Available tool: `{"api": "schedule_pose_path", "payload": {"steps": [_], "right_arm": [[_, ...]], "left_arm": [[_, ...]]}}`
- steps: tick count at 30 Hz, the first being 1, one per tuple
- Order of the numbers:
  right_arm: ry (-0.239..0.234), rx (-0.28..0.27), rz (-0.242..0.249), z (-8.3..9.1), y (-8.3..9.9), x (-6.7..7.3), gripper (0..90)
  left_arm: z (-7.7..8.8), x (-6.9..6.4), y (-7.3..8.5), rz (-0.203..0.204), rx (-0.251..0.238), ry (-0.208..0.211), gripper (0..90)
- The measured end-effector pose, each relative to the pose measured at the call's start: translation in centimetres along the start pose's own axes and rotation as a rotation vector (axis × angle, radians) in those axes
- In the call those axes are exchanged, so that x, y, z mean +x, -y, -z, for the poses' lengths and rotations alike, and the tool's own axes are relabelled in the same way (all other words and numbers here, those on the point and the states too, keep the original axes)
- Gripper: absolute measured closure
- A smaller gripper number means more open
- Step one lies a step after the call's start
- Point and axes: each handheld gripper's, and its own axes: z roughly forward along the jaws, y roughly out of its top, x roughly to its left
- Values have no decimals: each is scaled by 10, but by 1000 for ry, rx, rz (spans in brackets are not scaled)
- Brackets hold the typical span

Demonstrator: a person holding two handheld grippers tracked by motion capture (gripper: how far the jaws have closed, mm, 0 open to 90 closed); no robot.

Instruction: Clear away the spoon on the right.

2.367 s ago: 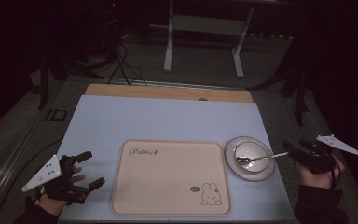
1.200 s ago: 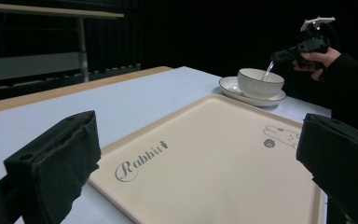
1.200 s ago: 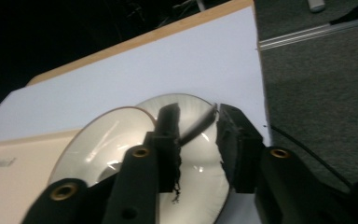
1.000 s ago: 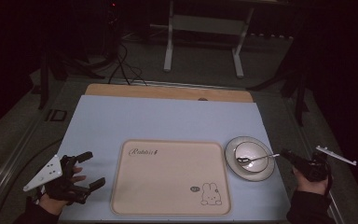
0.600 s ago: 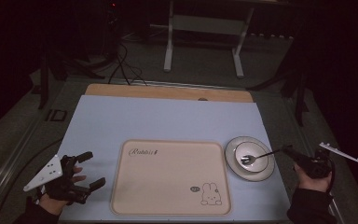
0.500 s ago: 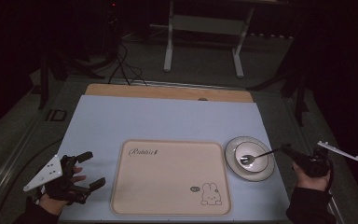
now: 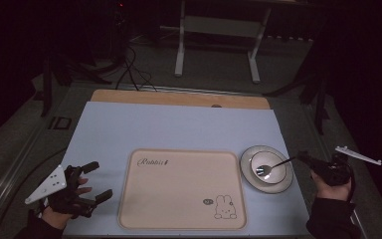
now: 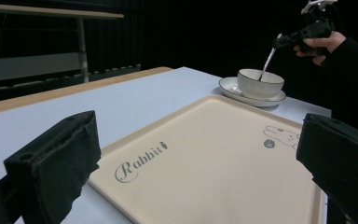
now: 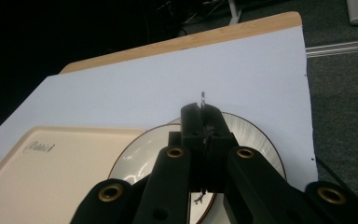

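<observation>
Beige tray [image 7: 181, 189] lies mid-worktop [image 7: 179, 127], just left of the plate [image 7: 283, 184] carrying a small bowl [image 8: 260, 83]; nothing blocks the way. Right gripper [image 7: 303, 157] clenched on the spoon [image 7: 271, 167] handle, bowl end down in the bowl. Left gripper [image 7: 93, 181] released, jaws wide, resting by the tray's left edge. Since 2.4 s ago, the spoon handle has lifted off the plate rim; left gripper unmoved.

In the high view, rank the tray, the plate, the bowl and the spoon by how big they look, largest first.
1. tray, largest by far.
2. plate.
3. bowl, sitting on the plate inside its rim.
4. spoon, thin, and part of its handle is hidden in the shut right gripper.
</observation>
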Motion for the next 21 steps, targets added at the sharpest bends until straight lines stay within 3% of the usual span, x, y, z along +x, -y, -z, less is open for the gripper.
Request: {"api": "schedule_pose_path", "payload": {"steps": [13, 21], "right_arm": [[23, 5, 70, 18, -27, 16, 900], [6, 10, 131, 29, -47, 27, 900]], "left_arm": [[0, 0, 0, 2, -4, 0, 0], [0, 0, 0, 0, 0, 1, 0]]}}
